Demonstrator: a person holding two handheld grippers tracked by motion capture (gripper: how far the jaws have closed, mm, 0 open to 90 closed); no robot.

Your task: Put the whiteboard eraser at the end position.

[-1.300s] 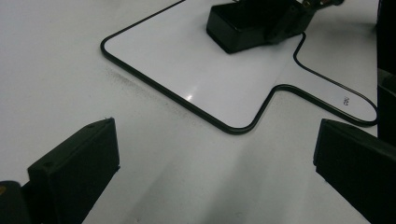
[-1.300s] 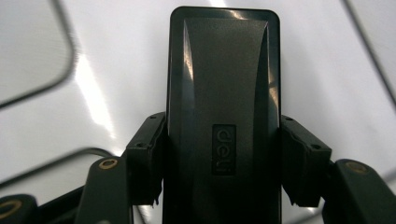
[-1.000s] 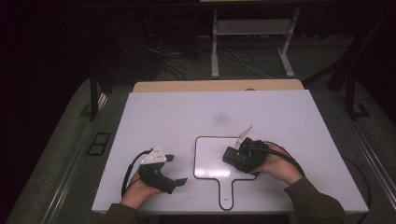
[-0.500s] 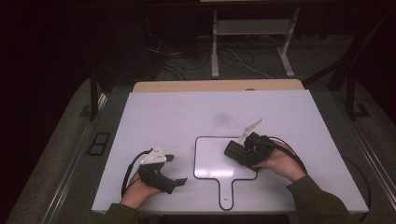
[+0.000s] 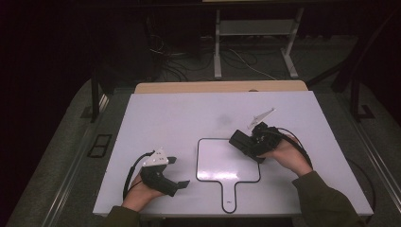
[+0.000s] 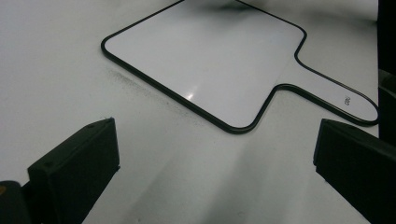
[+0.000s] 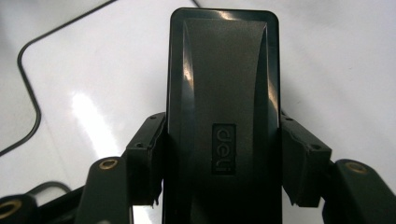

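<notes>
Right gripper (image 5: pixel 242 141): clamped on a black eraser (image 7: pixel 223 107); in the right gripper view both jaws press the eraser's long sides, with the embossed brand mark facing the camera; the pads sit roughly at mid-length of the block.

Eraser position: held at the upper right corner of the small whiteboard (image 5: pixel 222 161); from the high view I cannot say for sure whether its underside touches the board or hangs just above it.

Change since the earlier frames: a second ago the right gripper and eraser sat lower and further in over the board's right part; now they have drifted up the picture and to the right, so that the gripper body lies mostly past the board's right edge; the grip itself looks unchanged.

Left gripper (image 5: pixel 182 171): jaws spread wide with nothing between them; it rests near the front left of the table (image 5: pixel 156 113), just left of the board; in the left gripper view the board's black rim and handle lie ahead of the jaws; it has not shifted from the earlier frames.

Whiteboard: flat on the table, handle pointing toward the person; the surface looks blank and glossy; same place as before.

Hands: right hand (image 5: pixel 286 153) wrapped behind its gripper; left hand (image 5: pixel 139 194) under its own.
</notes>
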